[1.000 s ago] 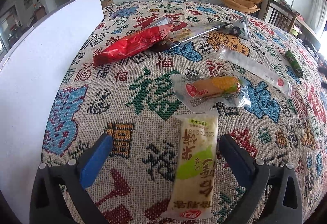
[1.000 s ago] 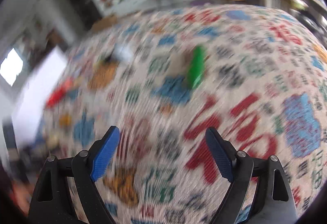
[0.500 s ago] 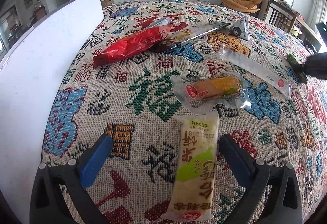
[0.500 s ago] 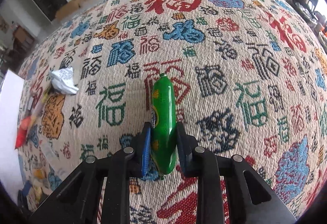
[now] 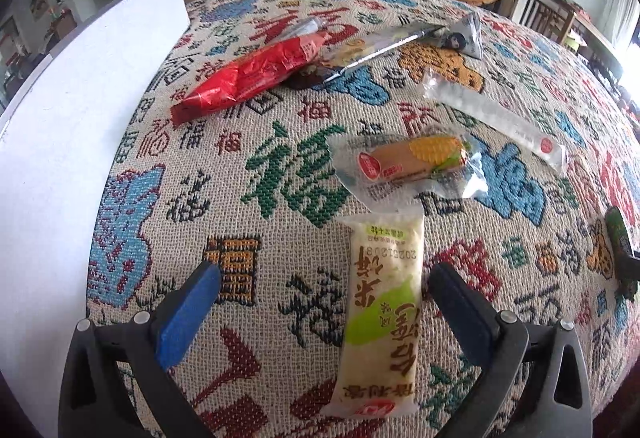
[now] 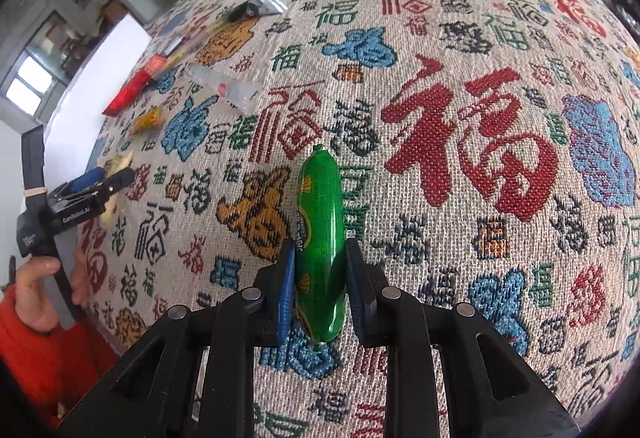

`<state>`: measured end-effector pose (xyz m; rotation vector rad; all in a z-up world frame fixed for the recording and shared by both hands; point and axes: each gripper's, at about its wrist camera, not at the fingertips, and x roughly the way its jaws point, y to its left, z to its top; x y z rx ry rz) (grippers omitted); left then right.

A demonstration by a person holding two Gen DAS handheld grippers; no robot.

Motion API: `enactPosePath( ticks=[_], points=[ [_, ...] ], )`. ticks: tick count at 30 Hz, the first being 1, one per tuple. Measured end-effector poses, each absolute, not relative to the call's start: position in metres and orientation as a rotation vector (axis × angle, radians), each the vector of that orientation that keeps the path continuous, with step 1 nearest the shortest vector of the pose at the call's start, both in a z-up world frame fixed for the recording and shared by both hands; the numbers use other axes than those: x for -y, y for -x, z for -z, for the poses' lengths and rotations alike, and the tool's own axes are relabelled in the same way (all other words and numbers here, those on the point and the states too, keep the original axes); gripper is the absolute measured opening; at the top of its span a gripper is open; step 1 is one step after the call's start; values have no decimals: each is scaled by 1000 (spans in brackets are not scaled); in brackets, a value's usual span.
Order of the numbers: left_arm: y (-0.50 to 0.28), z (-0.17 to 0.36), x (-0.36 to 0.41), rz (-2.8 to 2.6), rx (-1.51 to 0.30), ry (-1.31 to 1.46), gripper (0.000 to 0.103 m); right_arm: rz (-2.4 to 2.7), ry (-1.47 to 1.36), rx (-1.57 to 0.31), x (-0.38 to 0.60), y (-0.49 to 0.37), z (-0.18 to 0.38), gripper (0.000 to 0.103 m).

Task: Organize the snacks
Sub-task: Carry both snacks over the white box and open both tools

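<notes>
Now right tool [image 6: 320, 270] clamped on green sausage [image 6: 320, 234]; left tool [image 5: 320, 302] wide apart, straddling rice-cake pack [image 5: 382, 314].

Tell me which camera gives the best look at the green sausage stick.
The right wrist view. There the green sausage stick fills the centre, clamped between the jaws of the right gripper, its label visible. The left wrist view catches it only as a small dark sliver at the right edge, partly hidden by the gripper.
</notes>
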<state>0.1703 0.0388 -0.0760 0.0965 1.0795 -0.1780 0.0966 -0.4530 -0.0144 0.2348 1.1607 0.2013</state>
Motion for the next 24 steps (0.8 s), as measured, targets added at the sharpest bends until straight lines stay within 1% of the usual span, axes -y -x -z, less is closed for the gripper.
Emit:
enactPosePath(
  ticks=[1,2,3,4,5,8,10,12,14,18,22,24],
  points=[
    [-170,76,-40,183,-1082,-89,101,-196,-235,-1154,452,-94,15,26],
    [-168,74,-41,190,-1068,-82,96,-190,-234,-1152,452,-94,15,26],
    [-163,71,-43,198,-1032,-81,73,-188,-224,-1153,450,-97,16,25],
    [-160,68,-45,212,-1002,-82,37,-189,-210,-1156,453,-97,14,25],
    [-157,65,-48,236,-991,-69,30,-195,-211,-1159,453,-100,13,24],
    [-151,62,-68,320,-999,101,29,-227,-319,-1169,467,-105,16,24],
    [-146,58,-83,335,-991,205,29,-260,-440,-1180,475,-101,16,24],
    [-138,45,-100,377,-961,336,29,-303,-537,-1183,474,-102,13,24],
    [-132,22,-117,402,-913,417,29,-338,-561,-1178,461,-108,4,24],
    [-122,-47,-174,388,-764,470,29,-485,-536,-1129,396,-140,-42,24],
    [-117,-93,-247,234,-679,420,30,-705,-476,-1048,289,-179,-106,24],
    [-117,-101,-283,130,-676,390,30,-813,-439,-1010,231,-189,-135,24]
  ],
)
